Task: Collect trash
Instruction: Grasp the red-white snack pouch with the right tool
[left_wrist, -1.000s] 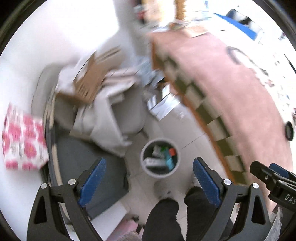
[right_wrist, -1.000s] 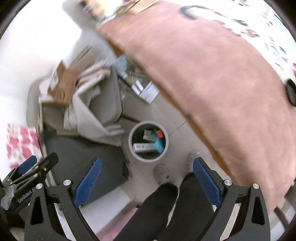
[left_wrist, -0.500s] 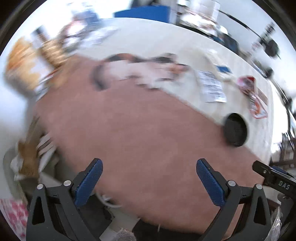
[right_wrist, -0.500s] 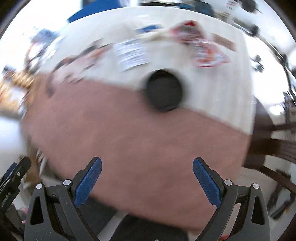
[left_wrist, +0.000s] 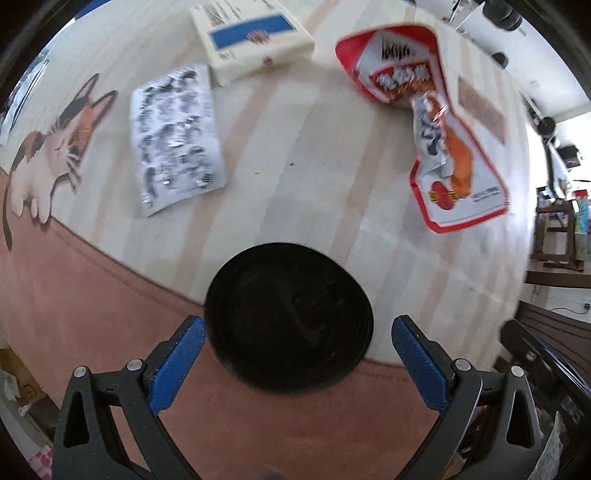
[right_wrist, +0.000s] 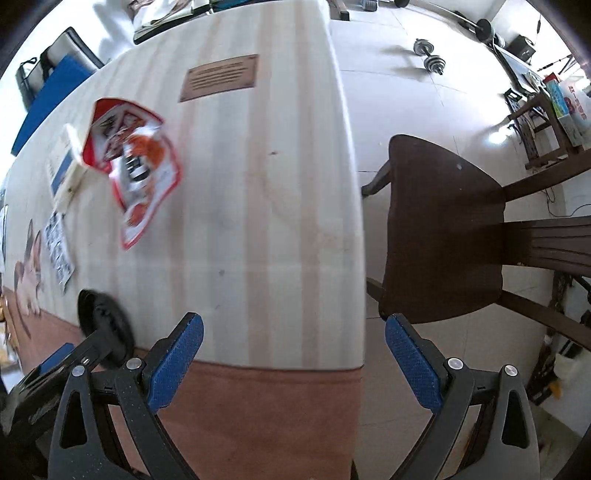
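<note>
A crumpled red and white snack wrapper (left_wrist: 436, 122) lies flat on the striped tabletop (left_wrist: 303, 155), on its far right part in my left camera. Left of it, at the far edge, sits a cream packet with a blue band (left_wrist: 251, 37). Nearer and further left lies a silvery printed wrapper (left_wrist: 175, 136), apart from the packet and from the red wrapper. A round black lid (left_wrist: 288, 317) rests close to me, on the line where the pale striped cloth meets a plain brown band (left_wrist: 92, 302).

My left tool (left_wrist: 295, 365) hovers over the black lid with its blue pads spread wide, one on each side of the lid, holding nothing. I cannot tell if the pads touch the lid.

My right tool (right_wrist: 291, 365) is also spread wide and empty, above the near right corner of the tabletop. From it the red wrapper (right_wrist: 133, 162) shows far to the left, well away from the pads.

A cat picture (left_wrist: 55, 147) is printed on the cloth at the left. A dark wooden chair (right_wrist: 461, 236) stands on the tiled floor, just beside the tabletop's right edge.
</note>
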